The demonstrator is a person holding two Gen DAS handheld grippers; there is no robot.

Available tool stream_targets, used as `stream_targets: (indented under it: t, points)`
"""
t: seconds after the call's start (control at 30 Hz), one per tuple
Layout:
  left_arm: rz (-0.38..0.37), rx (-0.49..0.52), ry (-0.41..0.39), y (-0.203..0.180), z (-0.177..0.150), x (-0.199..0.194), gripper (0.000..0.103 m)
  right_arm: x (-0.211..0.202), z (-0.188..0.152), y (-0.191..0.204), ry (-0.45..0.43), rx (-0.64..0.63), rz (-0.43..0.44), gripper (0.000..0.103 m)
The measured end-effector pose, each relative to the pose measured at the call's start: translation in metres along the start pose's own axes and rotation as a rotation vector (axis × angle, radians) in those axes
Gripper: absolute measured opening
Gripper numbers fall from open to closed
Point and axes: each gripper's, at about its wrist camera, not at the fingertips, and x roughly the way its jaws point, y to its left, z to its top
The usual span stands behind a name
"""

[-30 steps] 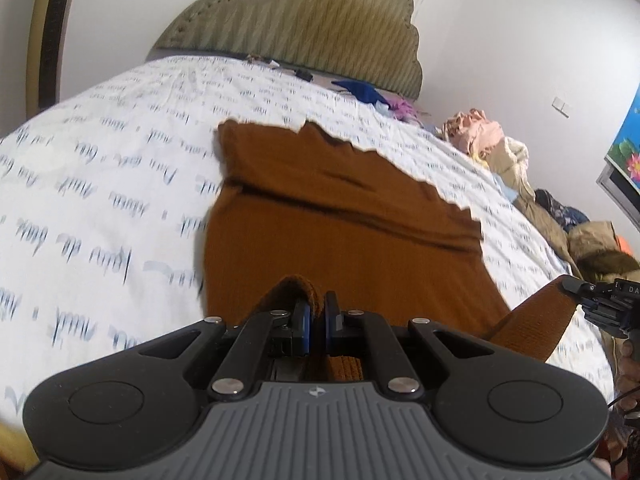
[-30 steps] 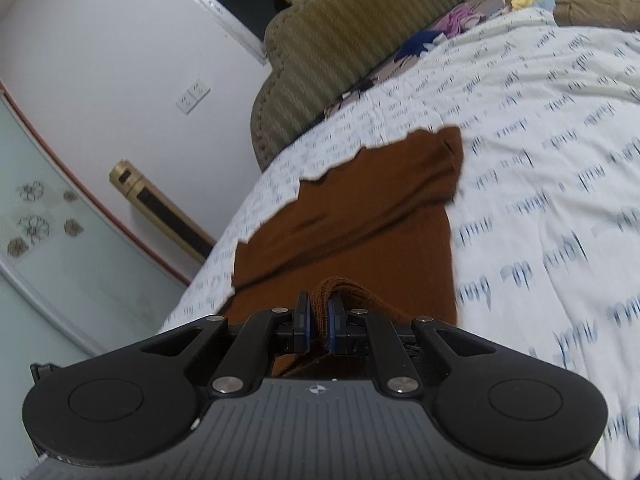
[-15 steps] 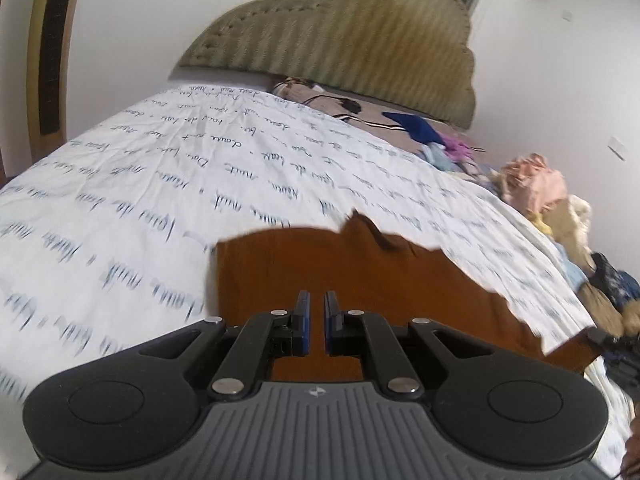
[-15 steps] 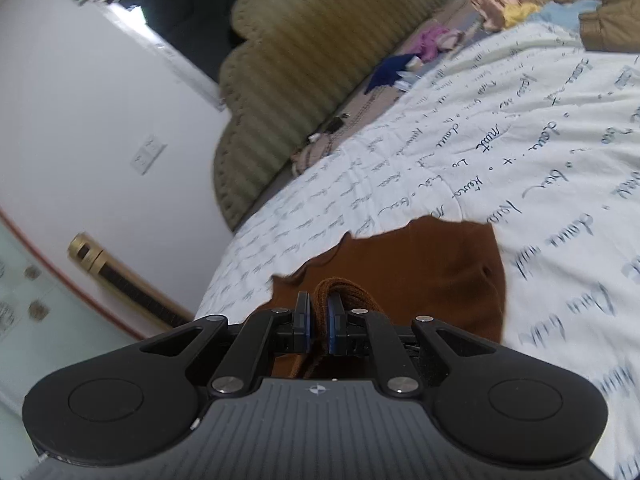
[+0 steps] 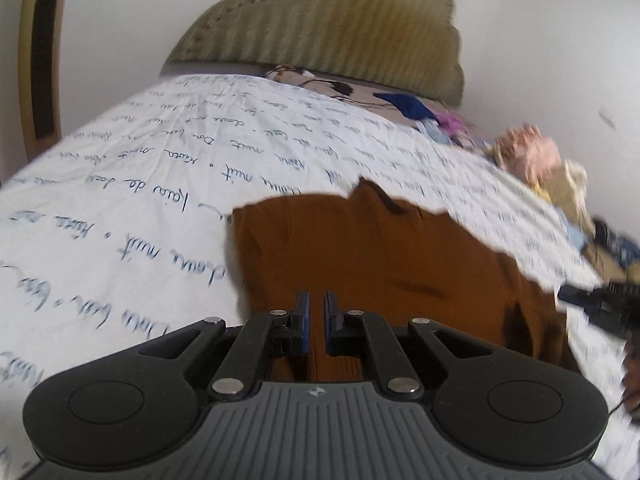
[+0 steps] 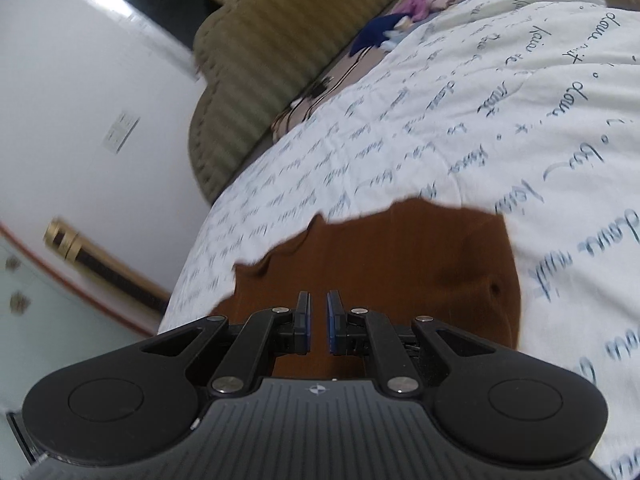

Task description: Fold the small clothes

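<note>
Ahead of both pairs of fingers, the brown garment (image 5: 380, 264) is lying on the bed (image 5: 140, 184) at about half the length it showed a second ago, its near hem having been carried up over its far part. Left gripper (image 5: 316, 328) and right gripper (image 6: 318, 326) are each keeping their fingers nearly together, pinching brown cloth. Judging by this, the lengthwise fold is almost laid and release is coming next.
</note>
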Motion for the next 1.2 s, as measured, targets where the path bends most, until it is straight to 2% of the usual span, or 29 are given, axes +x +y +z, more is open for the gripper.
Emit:
stream_targets:
  t: [0.13, 0.23, 0.3, 0.37, 0.47, 0.53, 0.67, 0.83, 0.9, 1.03, 1.2]
  points:
    - [-0.036, 0.047, 0.074, -0.010, -0.027, -0.007, 0.007, -0.023, -0.025, 0.010, 0.059, -0.060, 0.036, 0.017]
    - [-0.009, 0.062, 0.108, -0.014, -0.041, 0.003, 0.007, -0.028, -0.031, 0.012, 0.075, -0.054, 0.017, 0.022]
    - [-0.007, 0.049, 0.115, -0.012, -0.044, 0.007, 0.007, -0.025, -0.029, 0.012, 0.086, -0.034, 0.003, 0.027]
    - [-0.015, 0.028, 0.114, -0.008, -0.043, 0.009, 0.009, -0.018, -0.026, 0.013, 0.107, -0.011, 0.004, 0.038]
    - [-0.032, -0.005, 0.117, -0.003, -0.039, 0.013, 0.009, -0.007, -0.026, 0.014, 0.131, 0.024, -0.008, 0.039]
    - [-0.057, -0.026, 0.129, 0.001, -0.036, 0.017, 0.009, -0.004, -0.024, 0.024, 0.119, -0.040, -0.039, 0.039]
    - [-0.096, -0.070, 0.149, 0.005, -0.030, 0.028, 0.009, 0.007, -0.011, 0.051, 0.080, -0.267, -0.201, 0.039]
    - [-0.161, -0.109, 0.156, 0.006, -0.024, 0.038, 0.009, 0.028, 0.017, 0.046, 0.185, -0.351, -0.239, 0.044]
    - [-0.161, -0.109, 0.158, 0.005, -0.024, 0.041, 0.009, 0.030, 0.020, 0.043, 0.218, -0.385, -0.228, 0.045]
    - [-0.154, -0.101, 0.159, 0.005, -0.026, 0.044, 0.009, 0.026, 0.018, 0.036, 0.247, -0.432, -0.221, 0.056]
    - [-0.160, -0.145, 0.169, 0.015, -0.023, 0.046, 0.009, 0.038, 0.016, 0.021, 0.313, -0.393, -0.153, 0.056]
